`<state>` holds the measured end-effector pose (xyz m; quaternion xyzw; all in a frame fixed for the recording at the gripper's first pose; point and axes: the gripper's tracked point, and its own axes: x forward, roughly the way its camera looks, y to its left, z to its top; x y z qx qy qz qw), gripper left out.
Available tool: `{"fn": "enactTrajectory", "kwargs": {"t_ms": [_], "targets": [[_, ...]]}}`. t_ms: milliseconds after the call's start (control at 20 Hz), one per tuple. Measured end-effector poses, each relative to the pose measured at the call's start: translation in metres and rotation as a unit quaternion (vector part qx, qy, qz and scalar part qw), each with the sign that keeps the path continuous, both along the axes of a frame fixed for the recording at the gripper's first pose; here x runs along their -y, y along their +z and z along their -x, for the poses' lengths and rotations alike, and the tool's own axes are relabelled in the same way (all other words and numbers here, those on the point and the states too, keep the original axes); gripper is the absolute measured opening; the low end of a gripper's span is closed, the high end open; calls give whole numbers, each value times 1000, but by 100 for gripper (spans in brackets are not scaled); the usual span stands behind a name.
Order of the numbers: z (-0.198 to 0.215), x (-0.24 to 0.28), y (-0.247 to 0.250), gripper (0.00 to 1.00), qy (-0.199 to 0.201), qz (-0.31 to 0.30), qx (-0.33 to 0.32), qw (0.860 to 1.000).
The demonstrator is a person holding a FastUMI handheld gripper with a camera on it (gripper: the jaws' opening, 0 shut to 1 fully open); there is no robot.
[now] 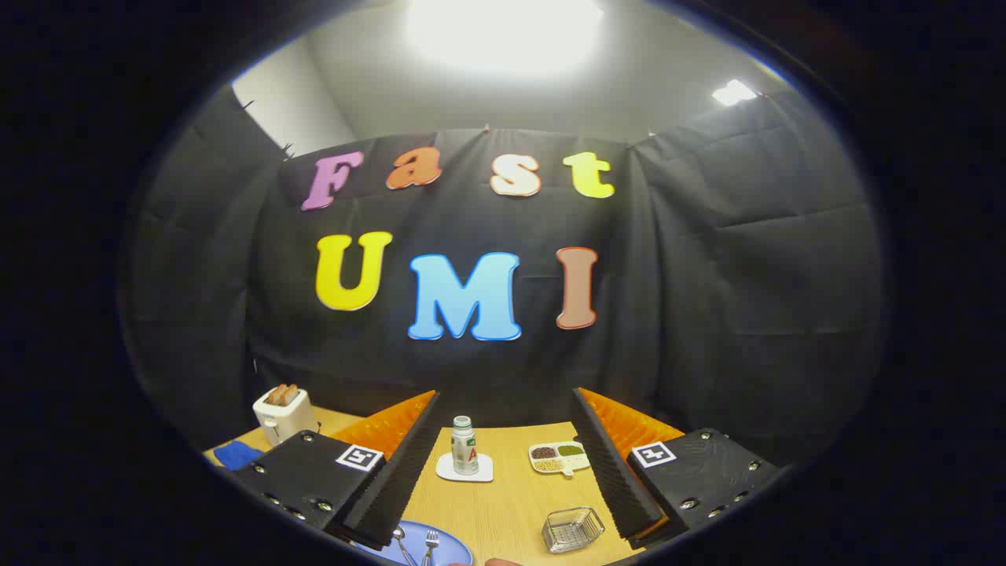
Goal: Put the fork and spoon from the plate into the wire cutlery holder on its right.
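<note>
The hand-held gripper (503,464) hangs above the surface (503,511) with its 2 fingers spread wide apart and nothing between them but open wood and a small bottle beyond.

Left to right, the risks first. The plate (440,550) lies just under the left finger, and the spoon (401,542) and fork (431,541) rest on it side by side, close together. From here I judge the likeliest slip is catching both at once, or pinching 1 thin handle flat against the plate so it skids out. The gripper is level and aimed at the wall rather than down, so it needs a steep tilt before any grasp; a shallow approach could nudge the plate. The wire cutlery holder (573,528) sits near the right finger, low and small-mouthed, so a tilted utensil could strike its rim and tip it or fall beside it.

Containers next. Beyond the left finger a toaster (284,414) holds 2 slices of bread, with a blue cloth (236,454) beside it. The plate carries just the spoon and fork. Between the fingers, farther off, the bottle (464,446) stands upright on a white coaster (465,470). Ahead of the right finger a divided dish (558,458) holds dark, green and pale grains in 3 sections. The wire holder looks empty.
</note>
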<state>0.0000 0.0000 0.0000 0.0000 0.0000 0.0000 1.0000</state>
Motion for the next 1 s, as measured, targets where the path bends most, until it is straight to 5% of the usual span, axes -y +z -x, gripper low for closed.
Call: {"fn": "enactTrajectory", "kwargs": {"t_ms": [200,500,1000], "targets": [[-2,-16,-2,99,44,-41,-25,998],[-13,5,-11,99,11,-67,-45,997],[-15,-30,-34,99,50,-36,-82,995]]}}
